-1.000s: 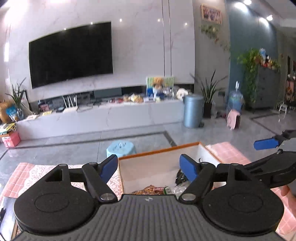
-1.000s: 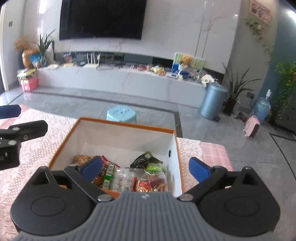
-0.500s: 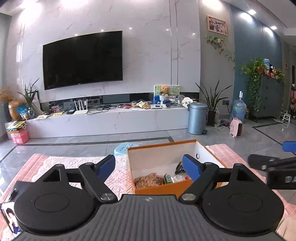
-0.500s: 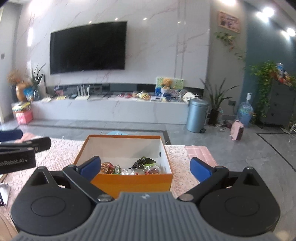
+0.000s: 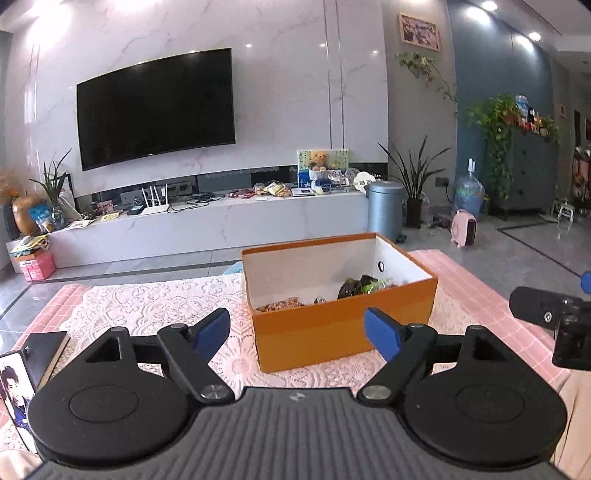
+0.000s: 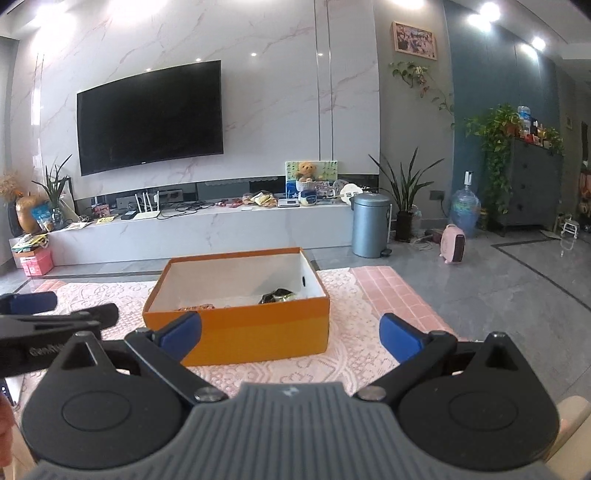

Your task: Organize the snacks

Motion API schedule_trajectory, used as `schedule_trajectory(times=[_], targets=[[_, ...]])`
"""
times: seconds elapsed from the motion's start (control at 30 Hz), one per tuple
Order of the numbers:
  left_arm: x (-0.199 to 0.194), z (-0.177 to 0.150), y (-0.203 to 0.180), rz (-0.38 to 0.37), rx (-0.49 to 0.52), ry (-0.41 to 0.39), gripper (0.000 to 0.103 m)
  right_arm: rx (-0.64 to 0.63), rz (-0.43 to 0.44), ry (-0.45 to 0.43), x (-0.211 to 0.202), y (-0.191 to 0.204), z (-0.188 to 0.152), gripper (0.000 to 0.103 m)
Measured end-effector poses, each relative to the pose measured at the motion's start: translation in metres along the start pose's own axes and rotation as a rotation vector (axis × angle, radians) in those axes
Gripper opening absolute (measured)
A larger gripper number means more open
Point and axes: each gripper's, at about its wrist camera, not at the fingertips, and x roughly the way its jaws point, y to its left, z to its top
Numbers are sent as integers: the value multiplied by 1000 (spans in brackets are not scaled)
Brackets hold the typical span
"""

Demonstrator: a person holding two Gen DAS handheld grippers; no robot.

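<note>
Two grippers, left gripper [image 5: 297, 330] and right gripper [image 6: 290, 334], jaws wide, short of orange box [image 5: 343, 328].

Bright room, ceiling spotlights [image 5: 488, 5] glaring on glossy marble wall [image 6: 280, 92] (fisheye bends edges); sharp focus, soft shadows.

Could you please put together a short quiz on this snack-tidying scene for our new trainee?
1. True or false: the orange box stands on the pink lace tablecloth.
2. What do the left gripper and right gripper hold? A) a snack bag B) nothing C) the box
3. Fill in: the snacks lie ____ the box.

Key
1. True.
2. B: both sets of fingers stand wide apart with nothing between them.
3. Inside, on its bottom.
</note>
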Motion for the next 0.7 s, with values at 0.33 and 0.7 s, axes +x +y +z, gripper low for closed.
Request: schedule_trajectory(times=[0.33, 0.7], targets=[[7, -10, -4, -7, 2, 53, 96, -17, -7, 10, 13, 4, -10, 99], [8, -18, -6, -13, 7, 84, 96, -1, -9, 45, 25, 1, -14, 99]])
